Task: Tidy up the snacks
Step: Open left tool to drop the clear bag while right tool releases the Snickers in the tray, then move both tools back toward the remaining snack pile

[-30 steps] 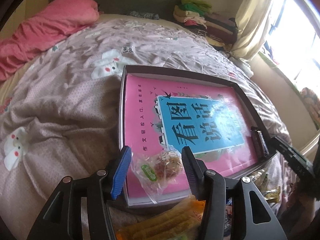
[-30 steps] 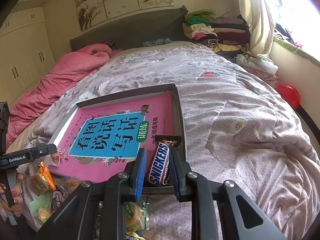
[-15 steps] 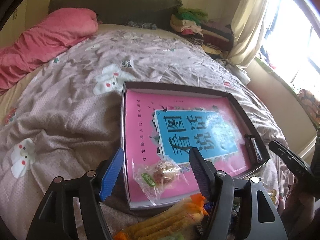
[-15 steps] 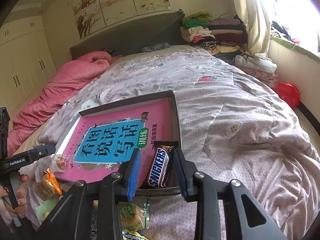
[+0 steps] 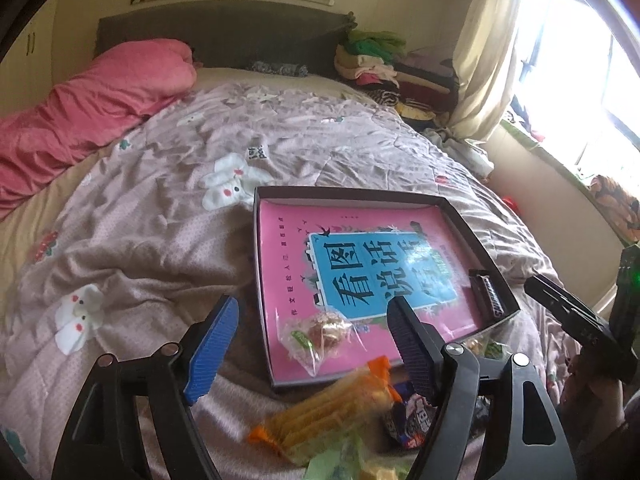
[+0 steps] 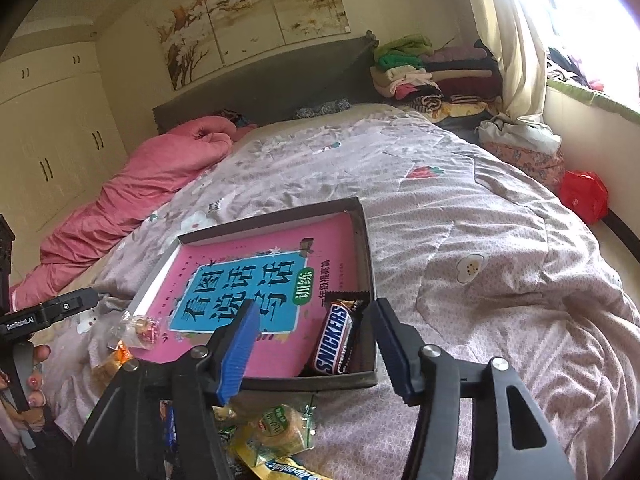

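Note:
A dark shallow box point(image 5: 352, 194) point(image 6: 366, 240) lies on the bed with a pink book point(image 5: 288, 264) point(image 6: 248, 280) inside. A clear-wrapped snack point(image 5: 320, 332) point(image 6: 140, 326) rests on the book at the box's near left corner. My left gripper point(image 5: 312, 344) hovers just before it, jaws opening, pads apart from the wrapper. A Snickers bar point(image 6: 334, 338) point(image 5: 486, 294) lies in the gap between the book and the box's right wall. My right gripper point(image 6: 316, 348) frames it with jaws opening, and neither pad touches it.
Loose snacks lie on the quilt in front of the box: an orange packet point(image 5: 332, 404), a round cake packet point(image 6: 280, 426), a yellow wrapper point(image 6: 276, 464). A pink duvet point(image 5: 88, 112) lies far left and folded clothes point(image 6: 420, 72) are stacked by the headboard. A person's hand point(image 6: 32, 384) holds the left gripper.
Both grippers have opened wider and drawn back from the box, the left one also rising. The wrapped snack stays on the book. The Snickers bar, gripped before, now lies free in the box.

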Demonstrator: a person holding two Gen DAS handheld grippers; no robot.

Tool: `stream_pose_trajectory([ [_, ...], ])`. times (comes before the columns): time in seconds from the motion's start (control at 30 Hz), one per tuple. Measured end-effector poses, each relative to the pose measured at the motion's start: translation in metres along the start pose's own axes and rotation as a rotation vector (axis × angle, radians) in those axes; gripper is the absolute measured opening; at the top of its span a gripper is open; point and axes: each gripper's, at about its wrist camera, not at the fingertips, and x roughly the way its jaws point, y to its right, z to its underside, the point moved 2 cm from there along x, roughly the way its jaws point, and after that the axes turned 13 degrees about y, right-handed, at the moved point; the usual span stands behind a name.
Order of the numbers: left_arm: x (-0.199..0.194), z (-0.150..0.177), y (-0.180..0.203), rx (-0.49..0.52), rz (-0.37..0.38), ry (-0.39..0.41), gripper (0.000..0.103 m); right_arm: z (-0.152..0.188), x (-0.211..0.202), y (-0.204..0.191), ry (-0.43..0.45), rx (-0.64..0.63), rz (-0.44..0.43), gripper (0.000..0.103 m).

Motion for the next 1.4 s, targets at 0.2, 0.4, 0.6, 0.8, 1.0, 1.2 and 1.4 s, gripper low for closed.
stream_pose_trajectory([
  [0.2, -0.009, 0.01, 0.003, 0.003, 0.005, -0.026, 0.078, 0.0, -0.006, -0.007, 0.005, -0.013, -0.02, 0.064],
  [0.4, -0.013, 0.022, 0.009, 0.008, 0.009, -0.061, 0.078, 0.003, -0.009, -0.012, 0.001, -0.025, -0.03, 0.066],
  [0.6, -0.015, 0.031, 0.015, 0.019, 0.016, -0.087, 0.078, 0.007, -0.011, -0.017, -0.008, -0.037, -0.044, 0.067],
  [0.8, -0.019, 0.037, 0.019, 0.028, 0.024, -0.104, 0.078, 0.012, -0.016, -0.021, -0.017, -0.043, -0.047, 0.068],
  [1.0, -0.023, 0.049, 0.024, 0.037, 0.033, -0.15, 0.078, 0.019, -0.022, -0.022, -0.046, -0.045, -0.046, 0.07],
  [1.2, -0.028, 0.066, 0.034, 0.061, 0.043, -0.208, 0.078, 0.026, -0.028, -0.025, -0.066, -0.056, -0.05, 0.07],
  [1.4, -0.029, 0.082, 0.039, 0.092, 0.029, -0.268, 0.078, 0.031, -0.033, -0.029, -0.08, -0.071, -0.053, 0.07],
])
